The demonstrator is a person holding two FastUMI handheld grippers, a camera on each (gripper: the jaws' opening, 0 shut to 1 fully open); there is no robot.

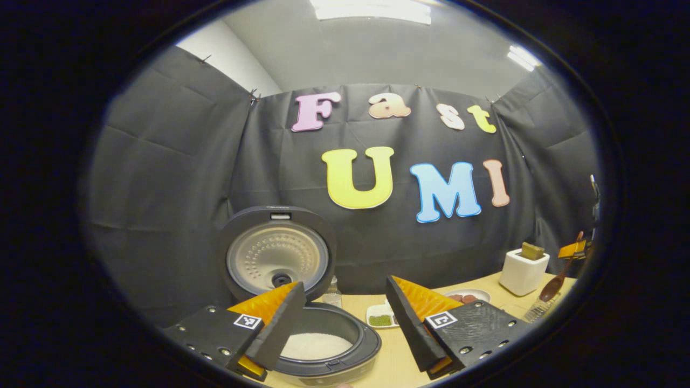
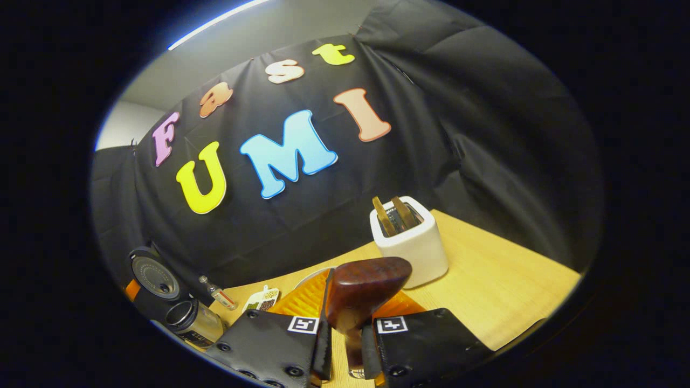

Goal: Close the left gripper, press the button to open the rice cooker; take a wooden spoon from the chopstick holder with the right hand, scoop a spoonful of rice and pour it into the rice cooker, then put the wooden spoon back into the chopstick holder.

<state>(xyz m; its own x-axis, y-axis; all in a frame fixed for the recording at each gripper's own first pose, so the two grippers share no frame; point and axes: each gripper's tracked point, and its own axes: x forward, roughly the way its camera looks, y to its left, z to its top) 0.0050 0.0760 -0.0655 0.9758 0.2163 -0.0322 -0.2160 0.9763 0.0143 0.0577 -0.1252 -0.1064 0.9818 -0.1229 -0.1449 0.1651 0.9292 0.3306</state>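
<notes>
The rice cooker (image 1: pixel 323 353) stands with its lid (image 1: pixel 277 258) raised, and white rice lies in the pot. My left gripper (image 1: pixel 345 323) hovers just above and in front of it, open and holding nothing. At the far right, my right gripper (image 1: pixel 572 249) holds the wooden spoon (image 1: pixel 552 288) beside the white chopstick holder (image 1: pixel 522 272). In the right gripper view, my right gripper (image 2: pixel 347 328) is shut on the wooden spoon (image 2: pixel 366 291), whose bowl points towards the chopstick holder (image 2: pixel 412 248). Other wooden utensils stand in that holder. The rice cooker (image 2: pixel 188 320) is far to the left.
Between cooker and holder on the wooden table (image 2: pixel 501 280) sit a small dish of green grains (image 1: pixel 381 319), a plate (image 1: pixel 468 295) with reddish pieces and a small bottle (image 1: pixel 332 293). A metal utensil (image 1: pixel 536 310) lies under the spoon.
</notes>
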